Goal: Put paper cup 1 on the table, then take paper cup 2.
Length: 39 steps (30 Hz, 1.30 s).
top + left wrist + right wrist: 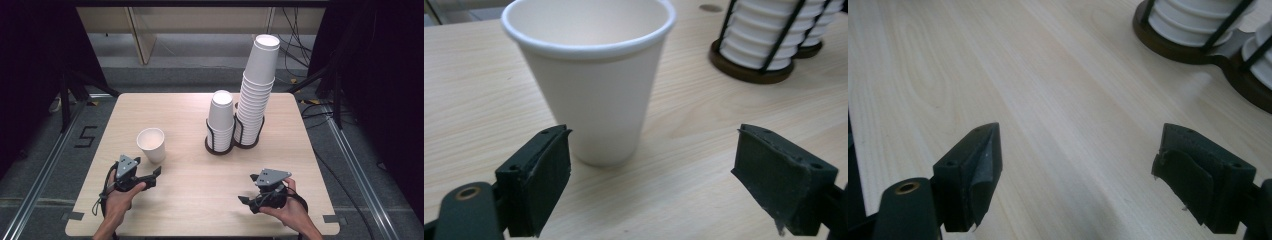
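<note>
Paper cup (591,85) stands upright on the worktop (200,175), just ahead of the left hand-held gripper (651,170), whose jaws stand released and clear of it. Separation from the cup stacks (242,107) appears complete. The right hand-held gripper (1078,175) is likewise released, grasping nothing.

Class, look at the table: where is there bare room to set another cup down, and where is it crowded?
Free: the wood between the left gripper and right gripper, and the far-left corner behind the single cup. Crowded: the far right, where the two cup stacks stand side by side in their holder.
</note>
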Each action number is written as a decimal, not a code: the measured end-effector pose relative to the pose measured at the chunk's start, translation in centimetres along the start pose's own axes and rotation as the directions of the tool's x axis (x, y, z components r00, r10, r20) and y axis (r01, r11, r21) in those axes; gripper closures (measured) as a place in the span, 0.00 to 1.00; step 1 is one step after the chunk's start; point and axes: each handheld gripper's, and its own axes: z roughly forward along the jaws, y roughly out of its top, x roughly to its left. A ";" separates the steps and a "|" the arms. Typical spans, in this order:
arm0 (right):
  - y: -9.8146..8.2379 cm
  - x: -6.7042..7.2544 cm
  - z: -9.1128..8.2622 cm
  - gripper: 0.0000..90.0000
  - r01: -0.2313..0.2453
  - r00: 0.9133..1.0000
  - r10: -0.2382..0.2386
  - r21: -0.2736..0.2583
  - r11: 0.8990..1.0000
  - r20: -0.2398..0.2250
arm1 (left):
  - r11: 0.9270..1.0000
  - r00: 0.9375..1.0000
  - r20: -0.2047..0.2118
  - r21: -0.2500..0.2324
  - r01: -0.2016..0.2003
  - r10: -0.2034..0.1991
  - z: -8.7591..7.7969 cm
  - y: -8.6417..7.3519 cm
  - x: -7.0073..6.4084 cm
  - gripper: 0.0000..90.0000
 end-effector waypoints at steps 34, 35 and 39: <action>0.8 -2.4 -2.3 0.22 -0.134 0.980 0.148 -0.115 0.984 0.129 | 0.990 0.978 0.178 -0.106 -0.089 0.107 -2.0 -2.8 -6.9 0.16; 1.0 -2.6 -2.6 0.22 -0.138 0.977 0.155 -0.122 0.983 0.144 | 0.990 0.977 0.181 -0.110 -0.092 0.111 -2.0 -2.8 -6.9 0.16; 2.1 -3.4 -3.6 0.21 -0.149 0.968 0.176 -0.157 0.976 0.176 | 0.988 0.976 0.183 -0.117 -0.101 0.122 -2.0 -2.8 -7.1 0.16</action>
